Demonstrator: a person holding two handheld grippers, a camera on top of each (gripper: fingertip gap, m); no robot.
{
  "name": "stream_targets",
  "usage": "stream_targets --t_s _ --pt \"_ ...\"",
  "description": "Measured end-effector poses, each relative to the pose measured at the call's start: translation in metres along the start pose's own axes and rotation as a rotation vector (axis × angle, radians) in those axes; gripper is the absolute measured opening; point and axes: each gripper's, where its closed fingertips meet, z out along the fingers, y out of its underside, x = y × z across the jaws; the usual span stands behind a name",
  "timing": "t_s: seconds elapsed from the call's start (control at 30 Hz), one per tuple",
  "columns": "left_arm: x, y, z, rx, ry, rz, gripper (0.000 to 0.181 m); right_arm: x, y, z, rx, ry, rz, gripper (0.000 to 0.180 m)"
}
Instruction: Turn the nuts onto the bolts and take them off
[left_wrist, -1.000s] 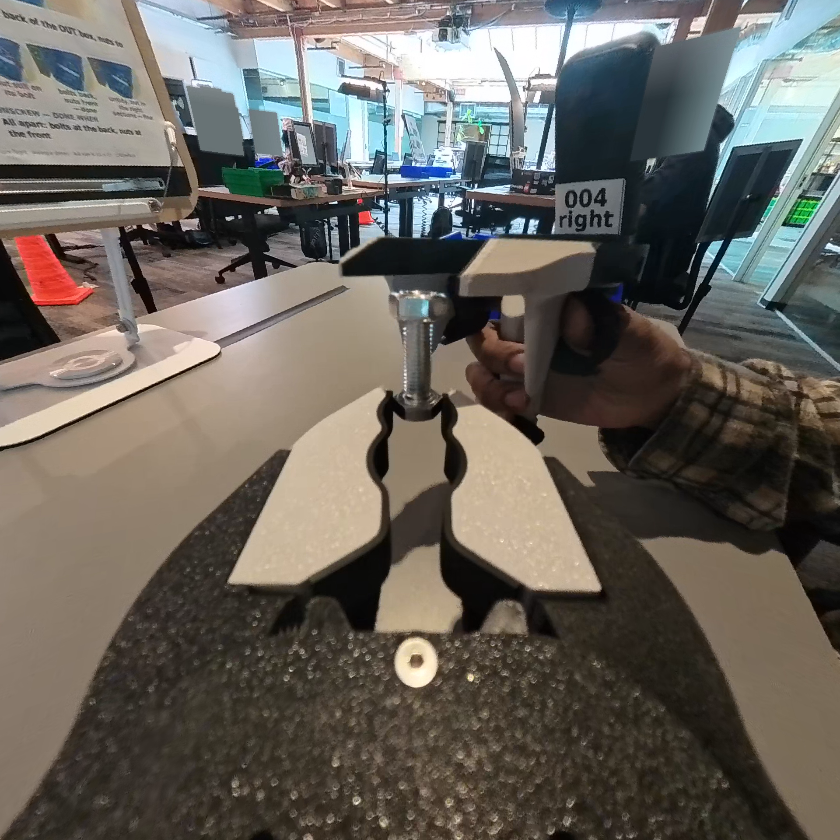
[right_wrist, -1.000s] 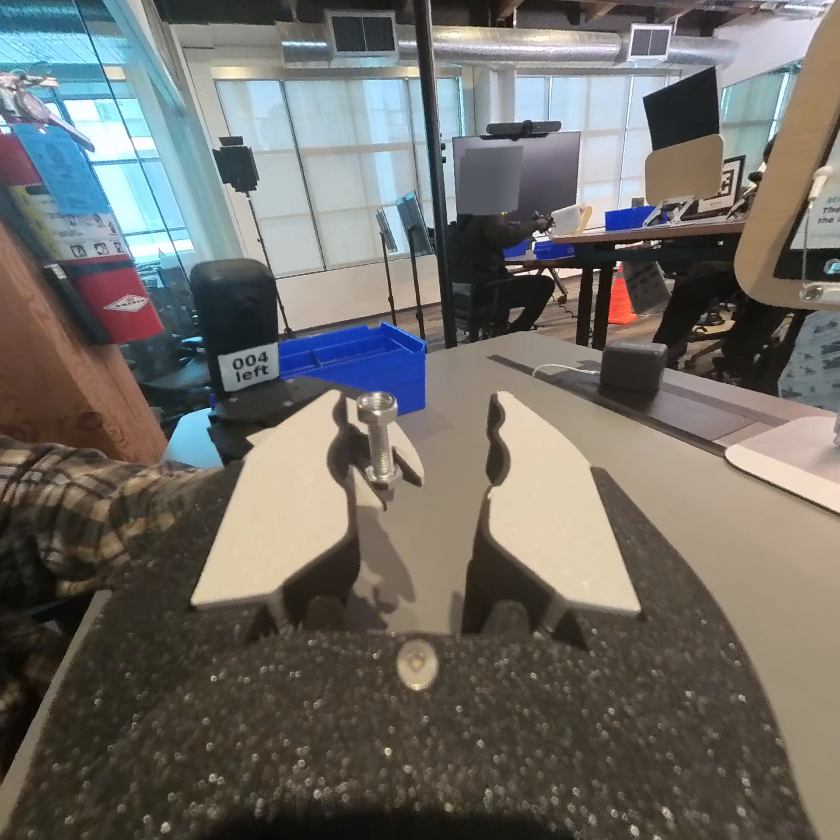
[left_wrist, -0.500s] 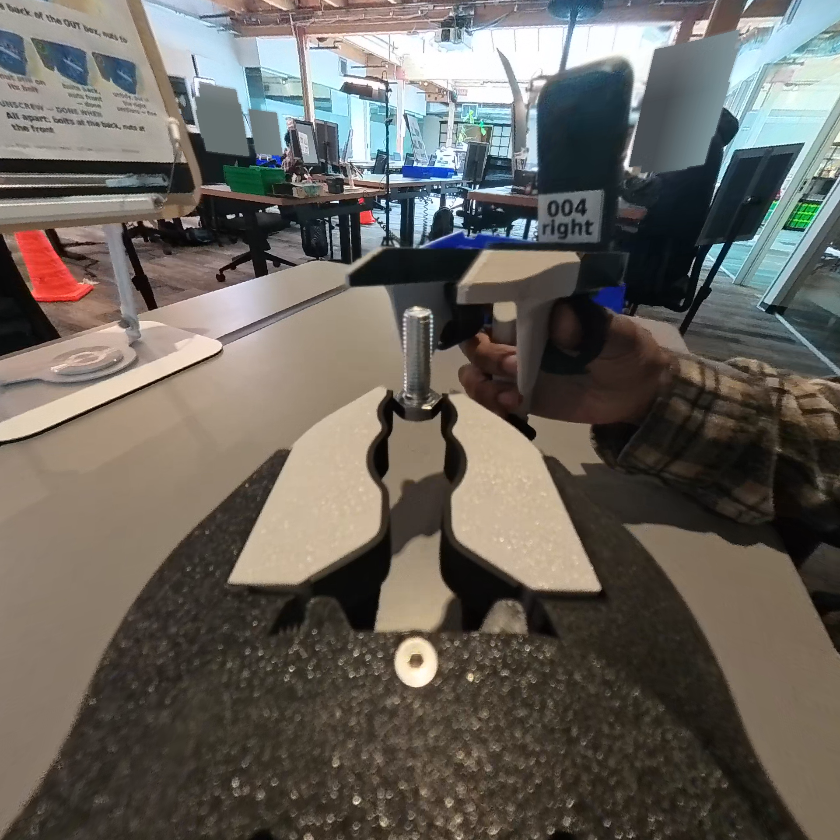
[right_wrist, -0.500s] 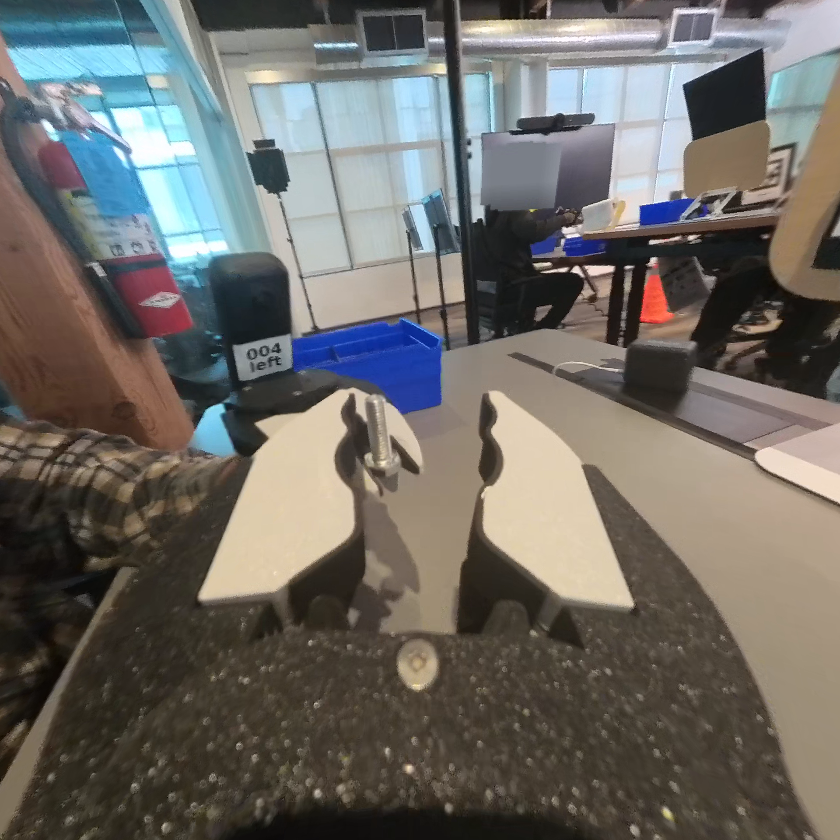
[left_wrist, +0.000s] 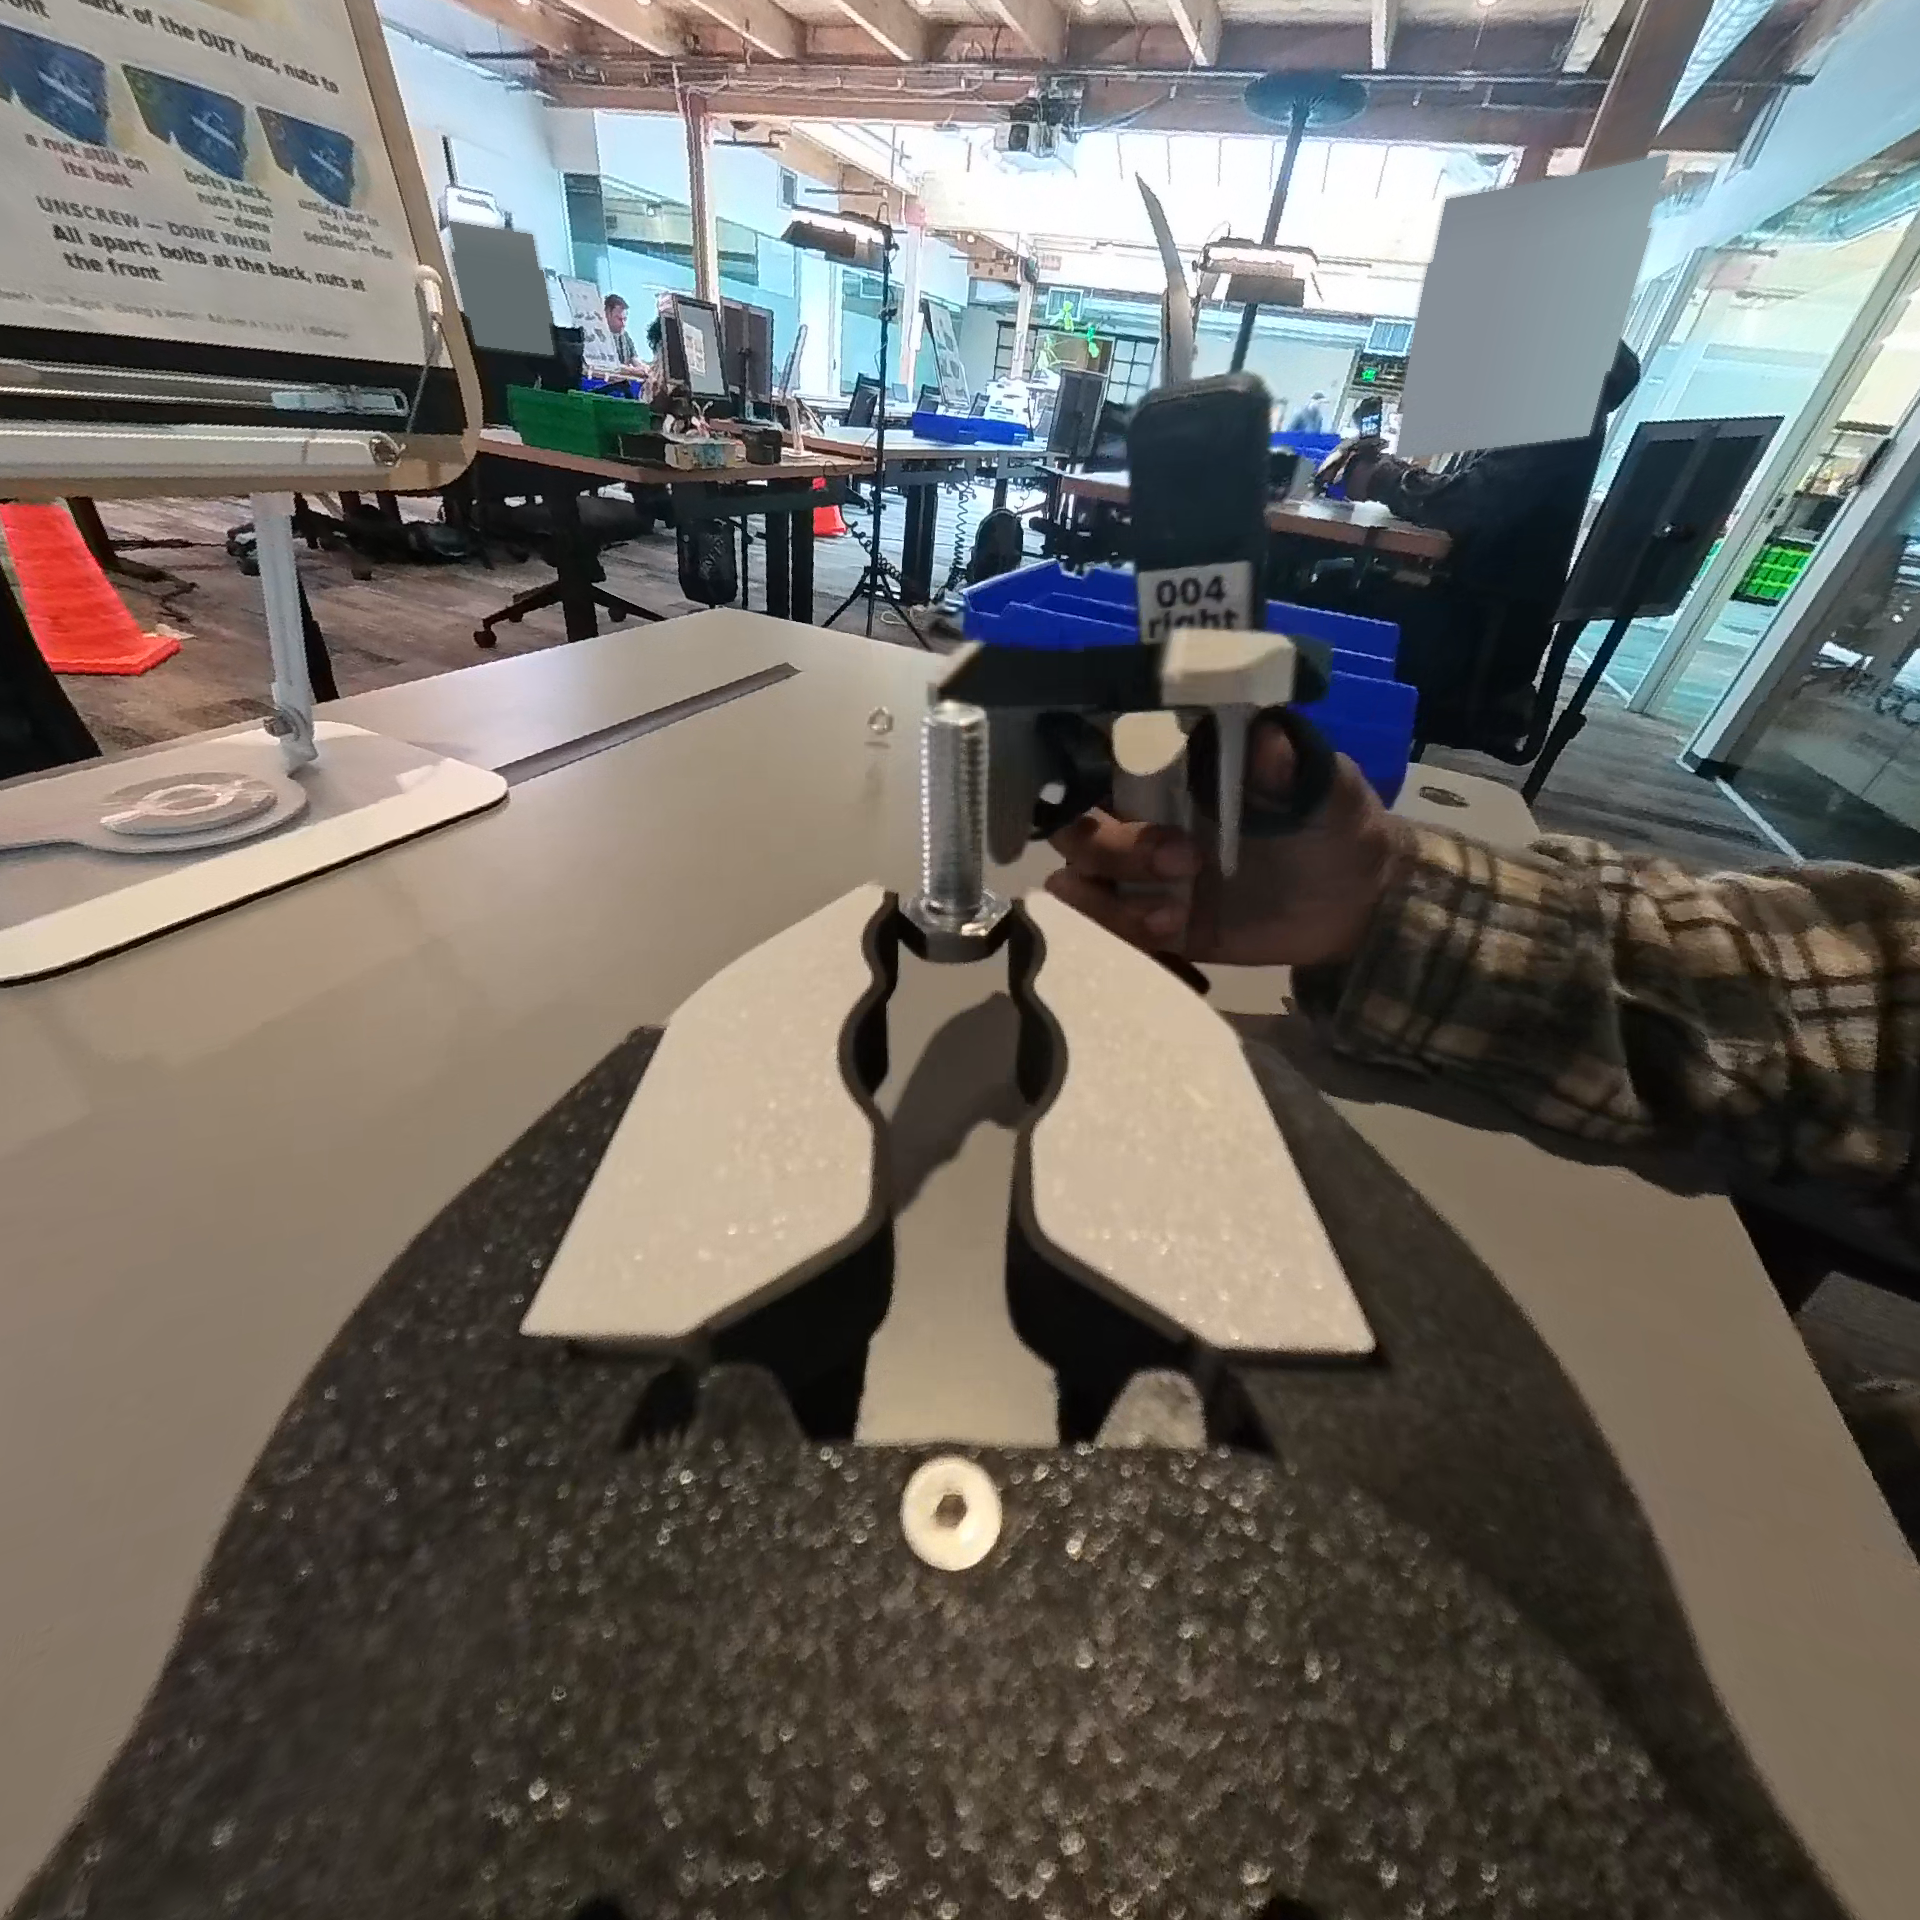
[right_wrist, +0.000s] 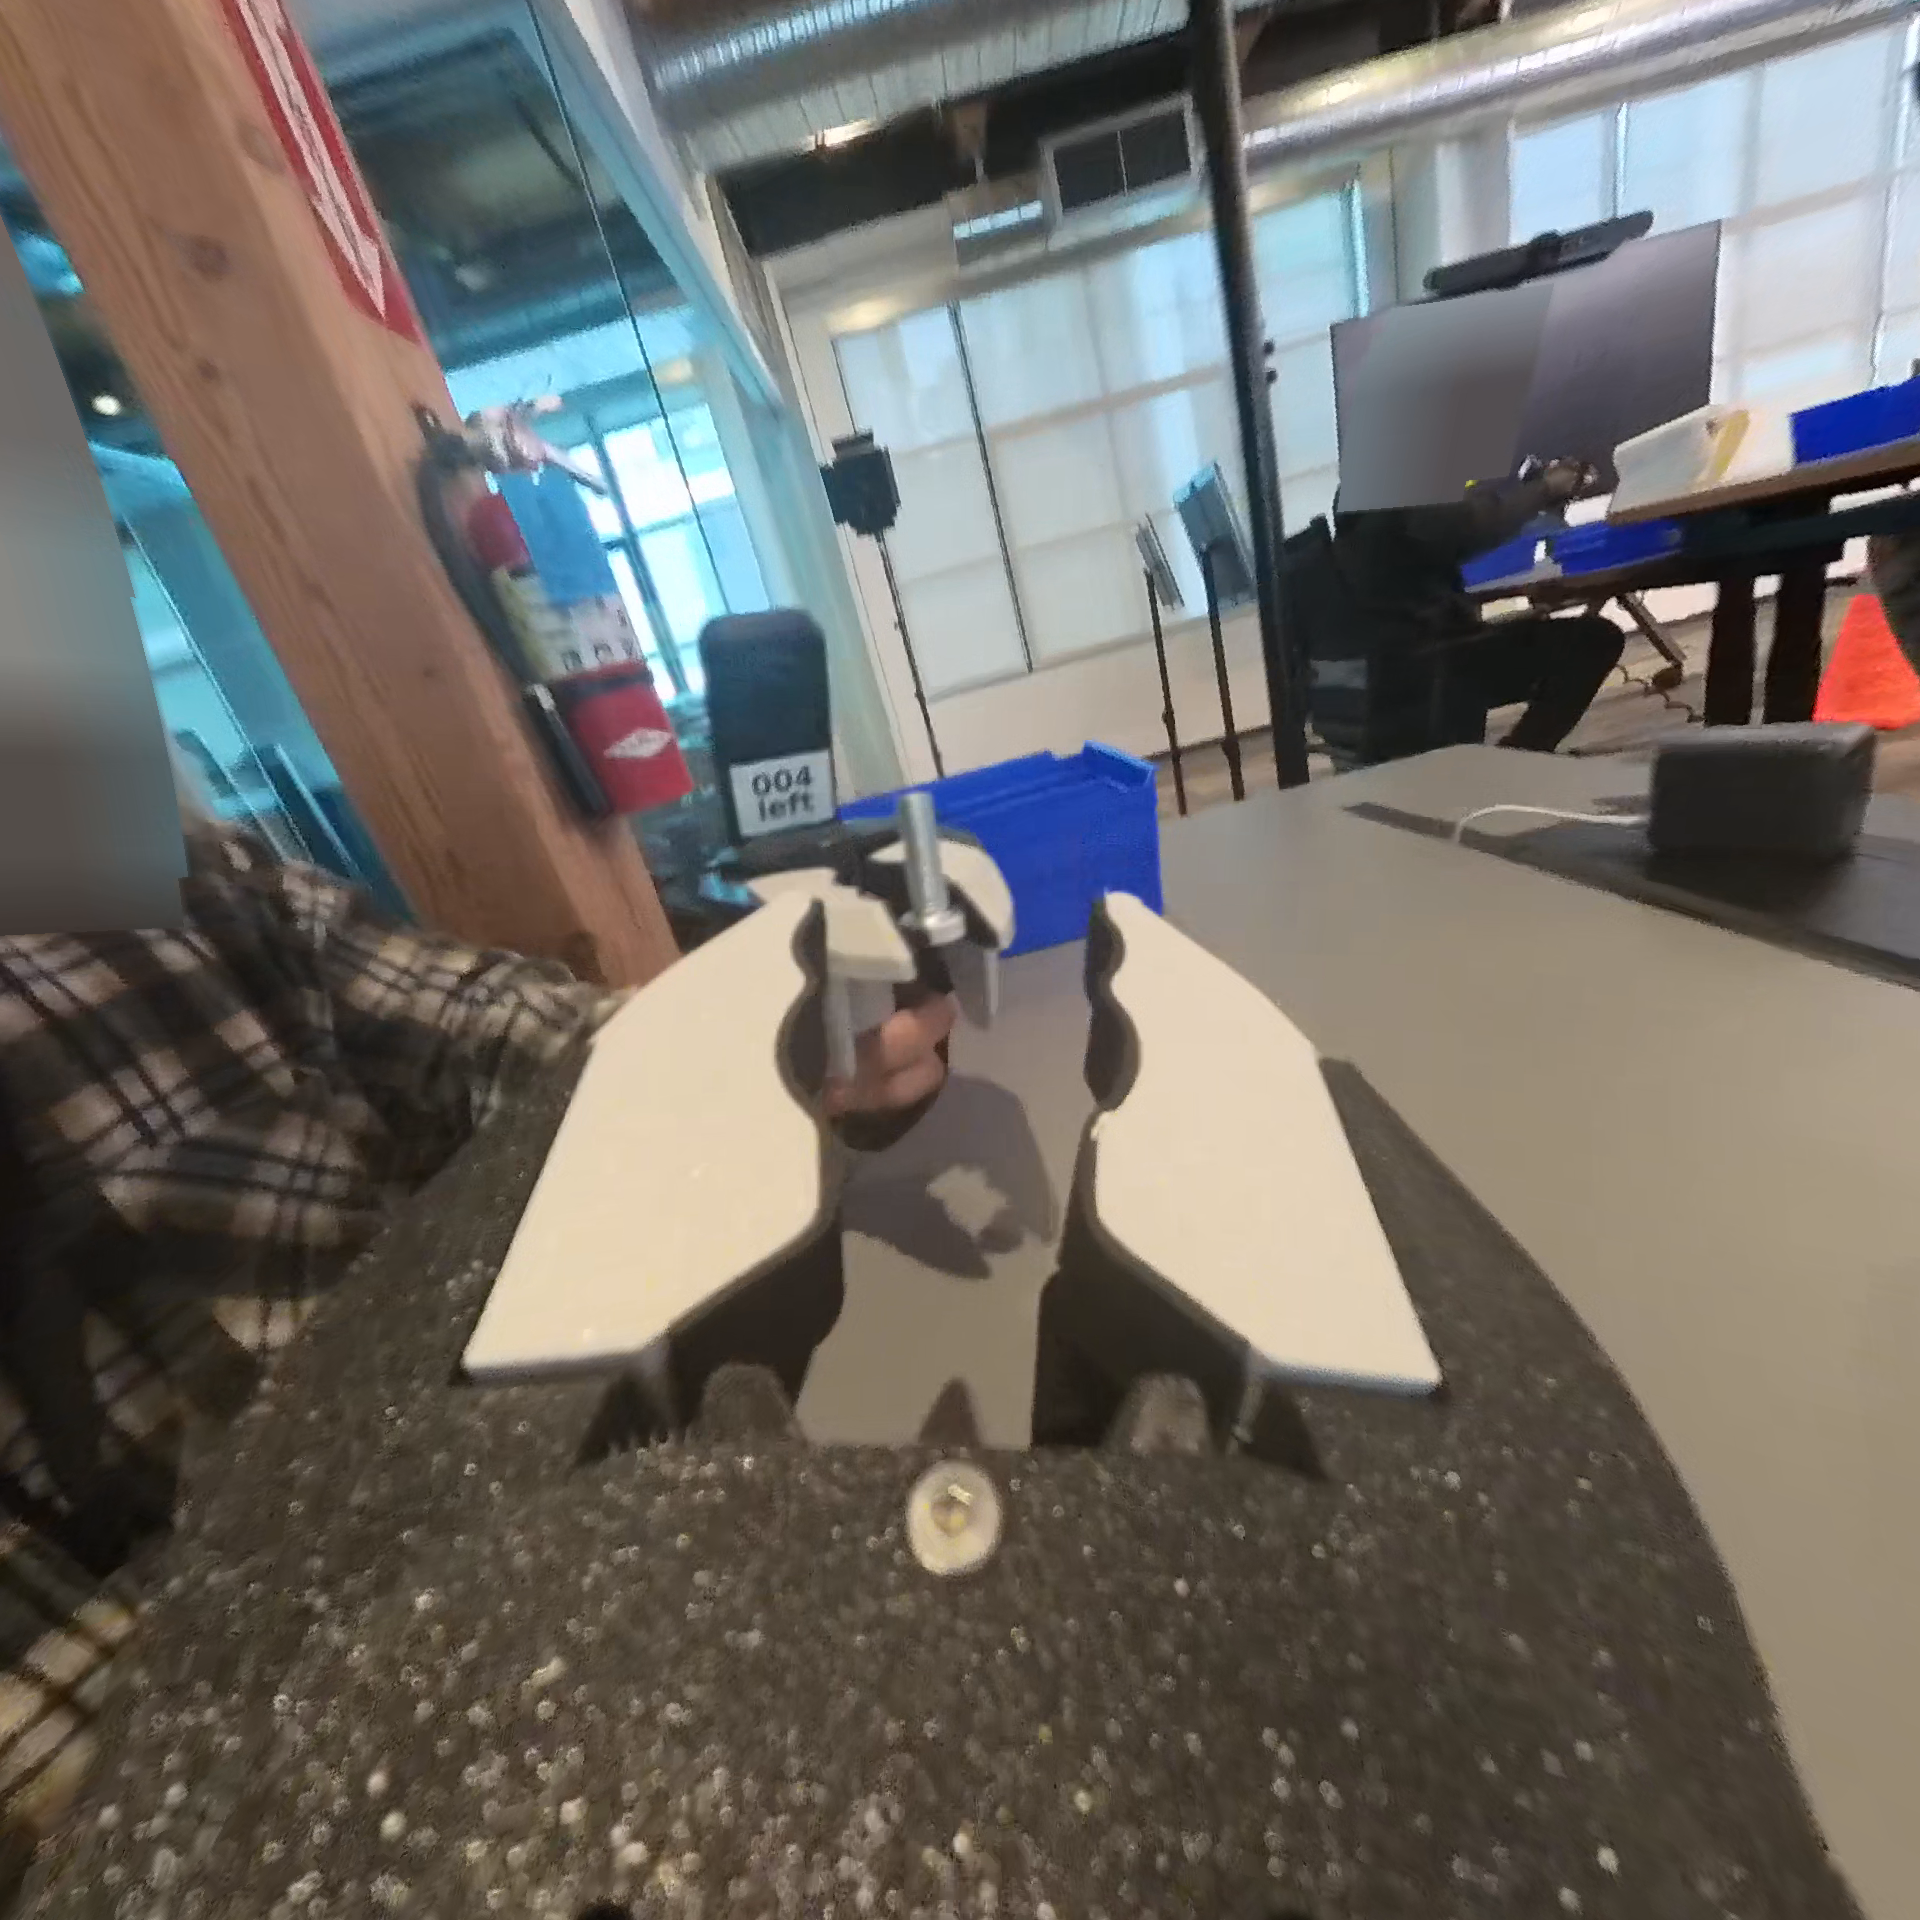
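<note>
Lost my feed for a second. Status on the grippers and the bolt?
Left gripper shut on bolt, threads up, no nut on it. Right gripper open, empty, beside it. Nothing blocking.

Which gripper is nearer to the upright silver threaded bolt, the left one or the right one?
Left. The left gripper clamps the silver threaded bolt by its hex head, shank pointing up. The right gripper is open and empty, apart from it, beside its top.

Around me is an open office: exposed wooden ceiling beams (left_wrist: 935, 21), desks (left_wrist: 665, 468) with monitors, an orange cone (left_wrist: 73, 603) on the dark floor. A thick wooden post (right_wrist: 312, 520) carries a red fire extinguisher (right_wrist: 623, 738); tall bright windows (right_wrist: 1039, 468) line the far wall.
</note>
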Motion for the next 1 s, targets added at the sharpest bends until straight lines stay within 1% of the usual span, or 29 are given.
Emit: stream_targets --t_s 0.1,0.17,0.27,0.37,0.53,0.63,0.7,0.77,0.9,0.97,1.0 --pt "-0.001 0.001 -0.001 -0.001 0.006 0.001 0.019 -0.018 0.007 0.001 -0.074 0.001 -0.048 0.048" --pt "-0.002 0.002 -0.001 -0.006 0.004 0.004 0.019 -0.028 0.008 -0.008 -0.152 0.023 -0.119 0.048" --pt "0.000 0.003 0.000 -0.010 0.018 0.000 0.019 -0.035 -0.006 -0.036 -0.275 0.098 -0.219 0.046" --pt "0.003 0.003 0.001 -0.016 0.027 0.014 0.019 -0.046 -0.025 -0.069 -0.375 0.151 -0.251 0.045" --pt "0.008 0.002 0.002 -0.020 0.039 0.042 0.019 -0.053 -0.048 -0.113 -0.446 0.253 -0.258 0.044" --pt "0.009 0.004 0.002 -0.026 0.043 0.038 0.019 -0.046 -0.063 -0.130 -0.424 0.299 -0.238 0.044" --pt "0.008 0.005 0.002 -0.028 0.041 0.035 0.019 -0.027 -0.081 -0.147 -0.441 0.371 -0.221 0.044" --pt "0.006 0.005 0.002 -0.027 0.041 0.028 0.019 0.002 -0.103 -0.170 -0.503 0.467 -0.227 0.044" --pt "0.001 0.006 0.001 -0.031 0.034 0.016 0.019 0.076 -0.145 -0.227 -0.689 0.656 -0.215 0.041" --pt "-0.002 0.007 0.000 -0.036 0.030 0.013 0.019 0.113 -0.156 -0.257 -0.796 0.733 -0.142 0.037" --pt "-0.004 0.008 0.000 -0.041 0.028 0.010 0.019 0.133 -0.159 -0.274 -0.865 0.788 -0.112 0.032"
